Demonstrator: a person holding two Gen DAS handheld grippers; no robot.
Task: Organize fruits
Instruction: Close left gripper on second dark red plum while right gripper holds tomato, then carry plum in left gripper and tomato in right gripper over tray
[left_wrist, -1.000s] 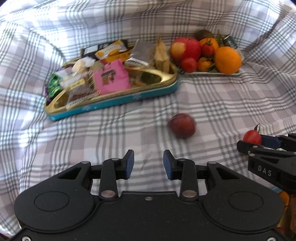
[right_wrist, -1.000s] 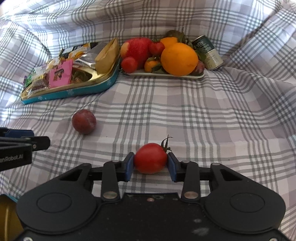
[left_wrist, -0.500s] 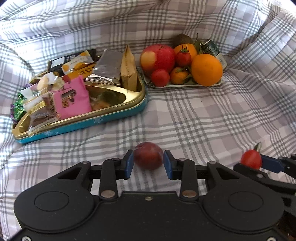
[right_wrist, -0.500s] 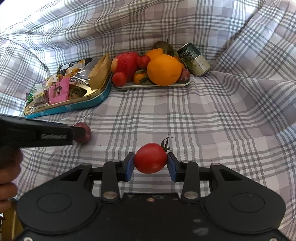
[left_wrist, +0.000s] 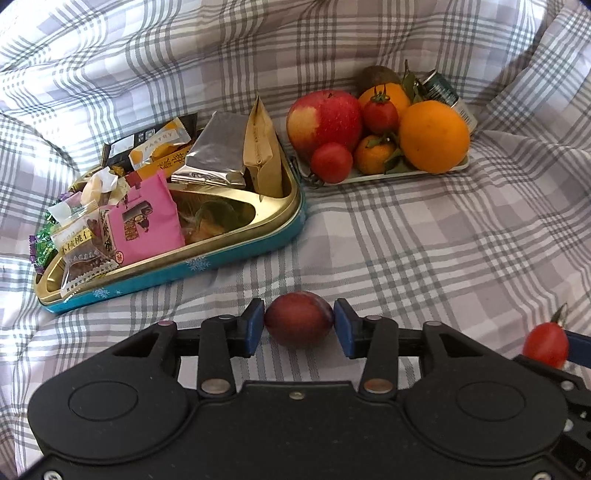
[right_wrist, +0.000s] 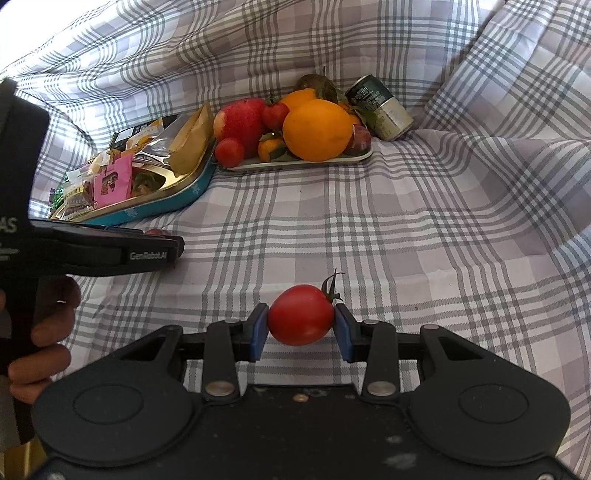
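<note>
A dark red plum (left_wrist: 298, 324) lies on the checked cloth between the jaws of my left gripper (left_wrist: 299, 328). Those jaws are opening, and the blue pads stand close beside the plum without pressing on it. My right gripper (right_wrist: 301, 322) is shut on a red tomato (right_wrist: 300, 314) with a green stalk, held just above the cloth. In the left wrist view that tomato (left_wrist: 546, 343) shows at the right edge. At the back, a white tray (left_wrist: 388, 173) holds an apple (left_wrist: 325, 120), an orange (left_wrist: 434, 136), small tomatoes and mandarins.
A gold and teal tin (left_wrist: 221, 258) full of snack packets sits left of the fruit tray. A green can (right_wrist: 380, 107) lies behind the tray on the right. The cloth rises in folds all round. A person's hand (right_wrist: 40, 332) grips the left tool.
My left gripper has moved forward to the plum, which now sits between its jaws, and the jaws have widened. The right gripper still holds the tomato, hardly moved.
</note>
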